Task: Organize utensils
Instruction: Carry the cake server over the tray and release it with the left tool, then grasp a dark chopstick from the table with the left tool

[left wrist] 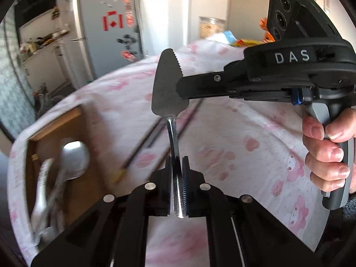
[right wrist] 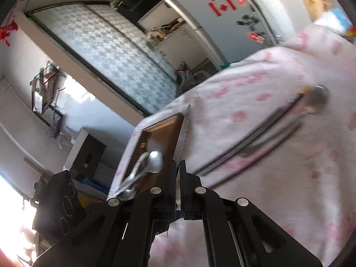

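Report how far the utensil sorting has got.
Done: spoons lie in the wooden tray. In hand: both the left gripper and right gripper clamp the cake server, lifted above the tablecloth. Left: the chopsticks on the cloth.

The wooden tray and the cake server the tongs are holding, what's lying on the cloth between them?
In the left wrist view, dark chopsticks lie on the cloth between the tray and the server; nothing else shows there.
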